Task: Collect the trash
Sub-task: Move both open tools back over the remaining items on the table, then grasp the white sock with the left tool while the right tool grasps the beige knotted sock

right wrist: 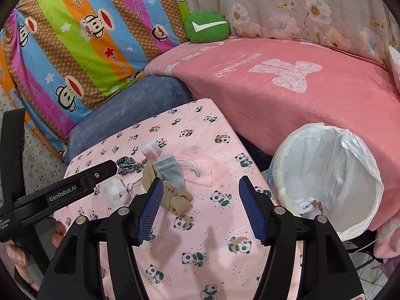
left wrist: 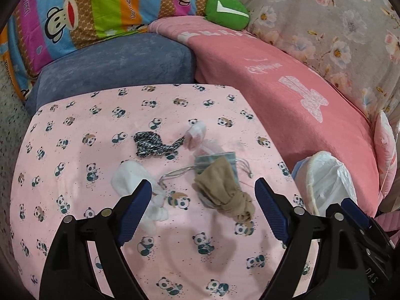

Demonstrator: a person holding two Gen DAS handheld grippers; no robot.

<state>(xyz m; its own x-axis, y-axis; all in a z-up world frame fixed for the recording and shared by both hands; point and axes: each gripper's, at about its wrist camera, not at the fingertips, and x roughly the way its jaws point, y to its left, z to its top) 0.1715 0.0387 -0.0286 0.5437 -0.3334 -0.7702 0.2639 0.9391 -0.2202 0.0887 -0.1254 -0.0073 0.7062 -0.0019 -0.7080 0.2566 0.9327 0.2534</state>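
Both grippers hang over the panda-print desk (left wrist: 75,150) with their fingers spread wide and nothing between them. The left gripper (left wrist: 203,187) has the knotted tan stocking (left wrist: 222,192) lying on the cloth just ahead, between its fingertips and a little toward the right one; a crumpled white tissue (left wrist: 130,177) touches the tip of its left finger. The right gripper (right wrist: 200,187) sees the same stocking (right wrist: 175,197) just beyond its left fingertip, and the white-lined wastebasket (right wrist: 332,175) stands near its right finger, off the desk edge, with some scraps already at the bottom.

Beyond the stocking lie a grey drawstring pouch (left wrist: 217,160) partly under it, a black-and-white knitted scrap (left wrist: 150,143) and a clear wrapper (left wrist: 196,133), then the blue cushion (left wrist: 112,65) and pink blanket (left wrist: 275,87).

All of it looks light, limp and compressible. The stocking would likely be best pinched at its bulky knot, where the fabric bunches; thin film and tissue may slip or tear.
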